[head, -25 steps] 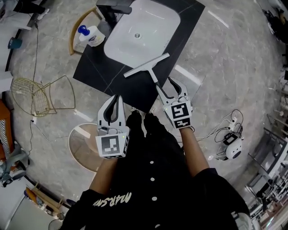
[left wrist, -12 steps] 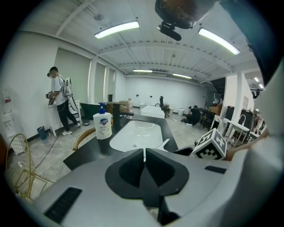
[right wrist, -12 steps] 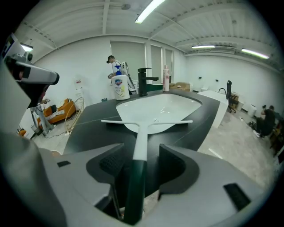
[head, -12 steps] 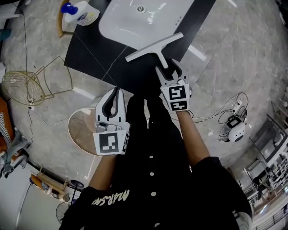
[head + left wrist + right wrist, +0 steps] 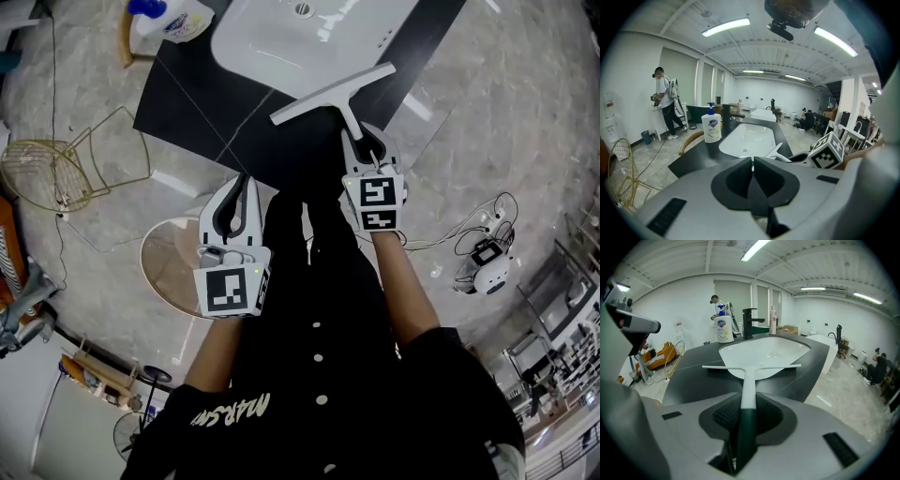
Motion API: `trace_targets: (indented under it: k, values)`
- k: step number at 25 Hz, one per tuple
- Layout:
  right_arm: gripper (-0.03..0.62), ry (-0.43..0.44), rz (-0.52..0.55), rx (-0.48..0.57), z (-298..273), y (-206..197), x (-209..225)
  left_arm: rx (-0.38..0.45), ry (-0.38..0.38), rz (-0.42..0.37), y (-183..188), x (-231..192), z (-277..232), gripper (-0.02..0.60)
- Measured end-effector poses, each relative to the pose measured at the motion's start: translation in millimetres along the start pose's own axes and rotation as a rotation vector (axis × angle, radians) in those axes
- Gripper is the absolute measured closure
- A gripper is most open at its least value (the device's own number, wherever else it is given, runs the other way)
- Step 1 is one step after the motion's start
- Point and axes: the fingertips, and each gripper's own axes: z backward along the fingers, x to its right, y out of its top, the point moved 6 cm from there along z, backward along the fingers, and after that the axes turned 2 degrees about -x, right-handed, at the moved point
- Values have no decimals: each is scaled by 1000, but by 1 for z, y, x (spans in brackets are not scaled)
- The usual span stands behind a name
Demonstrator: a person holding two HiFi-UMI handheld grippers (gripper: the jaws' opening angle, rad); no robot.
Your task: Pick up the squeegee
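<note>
While my right gripper (image 5: 362,142) had just been closing, its jaws came to clamp the dark handle of the squeegee (image 5: 333,94). The squeegee's white blade lay across the black countertop (image 5: 202,108), at the near rim of the white basin (image 5: 281,42). My left gripper (image 5: 241,186) hung just off the counter's near edge, its jaws pressed together on nothing and apart from the squeegee, and a soap bottle (image 5: 171,17) stood at the counter's far left, beside the basin.
</note>
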Motion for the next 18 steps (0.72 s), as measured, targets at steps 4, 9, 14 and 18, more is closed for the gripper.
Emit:
trace_targets:
  k: [4,9,14,18]
  values:
    - [510,-26,-2,58,9,9,4,13,-1,2,6,0,2,560]
    - [510,-49,30,112,27,31,12,38,10,-4,17,-2,6,560]
    - [510,-60,55,207,63,71,18,94,12,-21,42,4,18,560]
    - [510,-41,84,305,98,111,17,150,33,-42,70,5,31,560]
